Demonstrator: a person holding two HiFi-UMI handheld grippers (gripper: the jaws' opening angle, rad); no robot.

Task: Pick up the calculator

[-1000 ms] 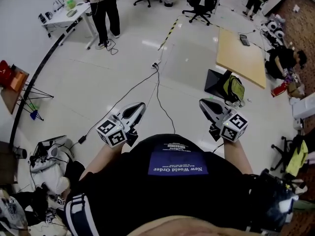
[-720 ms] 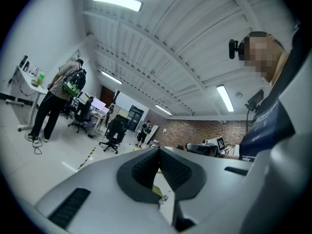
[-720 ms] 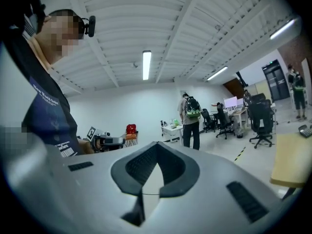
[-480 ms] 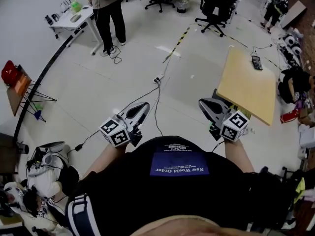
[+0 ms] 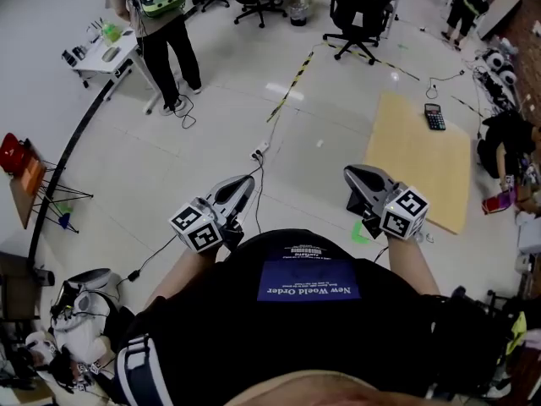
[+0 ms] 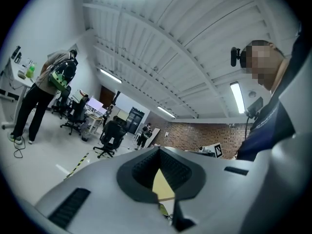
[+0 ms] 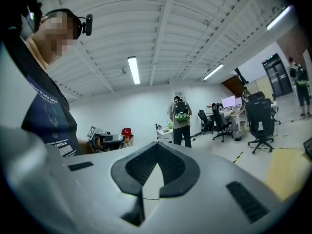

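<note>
Unless opened first, could just push the calculator (image 5: 434,116), lying far ahead on the tan board's (image 5: 418,155) far corner, with the left gripper (image 5: 243,183) and right gripper (image 5: 352,175) both shut tight and empty.

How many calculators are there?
1. The calculator lies at the far end of the tan board, at the right of the head view. More could be hidden in the clutter on the faraway desks, which is too small to tell.
</note>
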